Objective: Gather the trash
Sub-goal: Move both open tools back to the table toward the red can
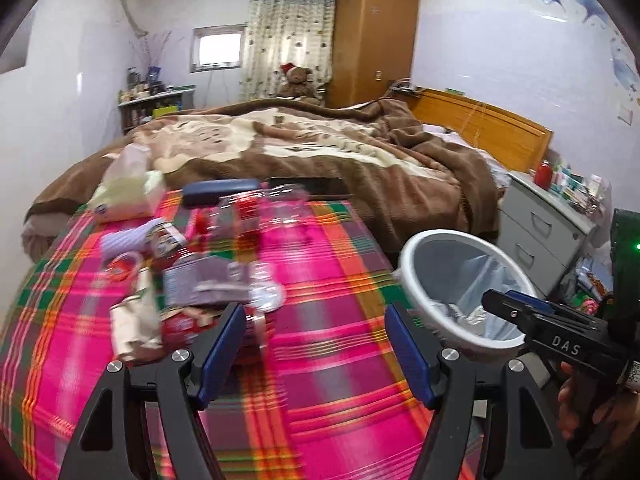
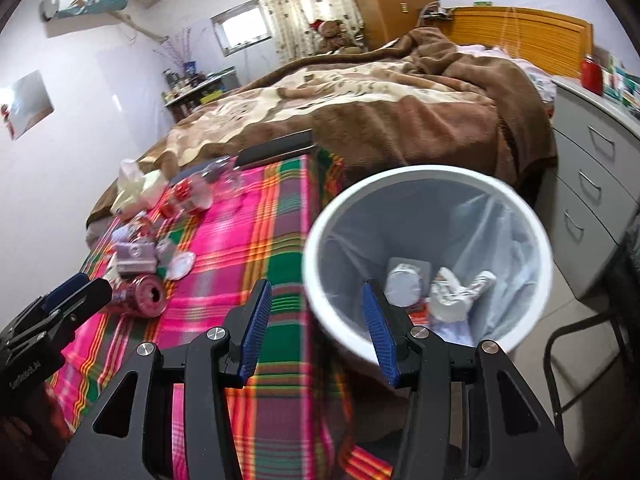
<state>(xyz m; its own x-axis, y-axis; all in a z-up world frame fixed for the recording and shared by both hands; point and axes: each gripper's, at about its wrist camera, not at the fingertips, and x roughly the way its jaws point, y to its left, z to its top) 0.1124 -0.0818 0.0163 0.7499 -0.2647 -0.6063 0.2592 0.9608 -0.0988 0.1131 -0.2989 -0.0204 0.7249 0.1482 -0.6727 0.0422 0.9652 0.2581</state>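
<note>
Trash lies in a blurred heap point(image 1: 192, 276) on the pink plaid cloth point(image 1: 328, 392): wrappers, a clear plastic bottle point(image 1: 280, 212) and a red can point(image 2: 140, 294) lying on its side. My left gripper point(image 1: 316, 344) is open and empty, just right of the heap's near end. A white bin point(image 2: 420, 172) with a clear liner stands off the cloth's right edge, with crumpled paper point(image 2: 456, 288) and a round lid point(image 2: 402, 284) inside. My right gripper point(image 2: 316, 320) is open and empty over the bin's near rim. Each gripper shows in the other's view: the right gripper point(image 1: 500, 300), the left gripper point(image 2: 80, 284).
A bed with a brown blanket point(image 1: 320, 140) lies beyond the cloth. A tissue pack point(image 1: 128, 196), a dark blue case point(image 1: 220, 192) and a flat black device point(image 2: 276, 146) sit at the cloth's far edge. Grey drawers point(image 2: 592, 184) stand to the right, and a chair frame point(image 2: 580, 360) beside the bin.
</note>
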